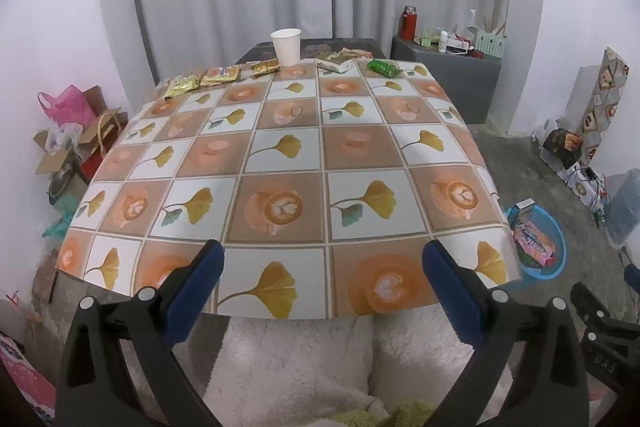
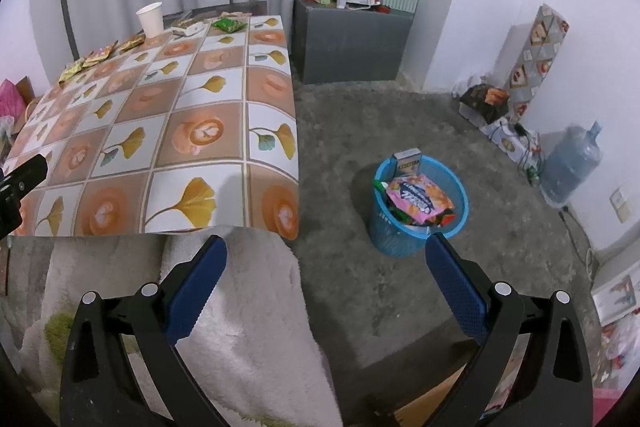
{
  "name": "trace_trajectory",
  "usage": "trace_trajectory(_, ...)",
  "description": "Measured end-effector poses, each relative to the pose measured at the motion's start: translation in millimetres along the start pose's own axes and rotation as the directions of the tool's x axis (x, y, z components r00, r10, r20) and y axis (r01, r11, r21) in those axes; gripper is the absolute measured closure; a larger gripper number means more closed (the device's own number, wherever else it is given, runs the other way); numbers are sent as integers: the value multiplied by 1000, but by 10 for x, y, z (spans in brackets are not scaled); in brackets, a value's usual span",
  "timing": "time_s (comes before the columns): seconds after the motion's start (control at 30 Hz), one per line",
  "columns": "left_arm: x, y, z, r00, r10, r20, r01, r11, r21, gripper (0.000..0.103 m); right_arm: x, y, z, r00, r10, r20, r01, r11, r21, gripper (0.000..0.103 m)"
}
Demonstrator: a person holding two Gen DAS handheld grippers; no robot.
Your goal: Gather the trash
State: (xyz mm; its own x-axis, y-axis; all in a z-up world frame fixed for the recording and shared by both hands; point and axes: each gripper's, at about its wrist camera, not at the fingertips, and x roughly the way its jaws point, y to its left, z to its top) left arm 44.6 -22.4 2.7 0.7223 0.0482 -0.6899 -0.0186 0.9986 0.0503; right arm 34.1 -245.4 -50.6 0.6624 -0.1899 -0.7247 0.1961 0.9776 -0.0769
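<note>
A white paper cup (image 1: 286, 46) stands at the far edge of the table (image 1: 288, 155). Snack wrappers lie along that edge: gold ones (image 1: 182, 85), an orange one (image 1: 221, 74), a green one (image 1: 383, 67). My left gripper (image 1: 322, 259) is open and empty over the table's near edge. My right gripper (image 2: 326, 255) is open and empty, to the right of the table, near the blue trash basket (image 2: 418, 205) on the floor. The basket holds wrappers and a small box. The cup (image 2: 151, 19) and green wrapper (image 2: 228, 24) also show in the right wrist view.
A fluffy white cushion (image 2: 248, 307) lies below the table's near edge. A grey cabinet (image 2: 352, 43) with a red bottle stands in the far corner. A water jug (image 2: 572, 163) and boxes sit by the right wall. Bags and cartons (image 1: 76, 131) pile left of the table.
</note>
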Motion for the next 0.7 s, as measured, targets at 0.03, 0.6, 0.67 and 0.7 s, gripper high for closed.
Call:
trace_trajectory(0.03,-5,1,2,1000,0,1,0,1000,2,6,-18,-1,2,1000,0,4,0,1000,2,7)
trace_trajectory(0.6,-110,333,59,998,56,16,-55,998,-29,6,-118,302,110,997,75,34,-75,997,-7,7)
trace_trajectory(0.67,-109,392,61,998,64,16,-63,997,-38,6,-129,340,115,996,79,36,-79,997,-14,7)
trace_trajectory(0.7,-112,418,59,998,68,17,-67,997,-40,6,-139,363,116,996,79,37,-78,997,-17,7)
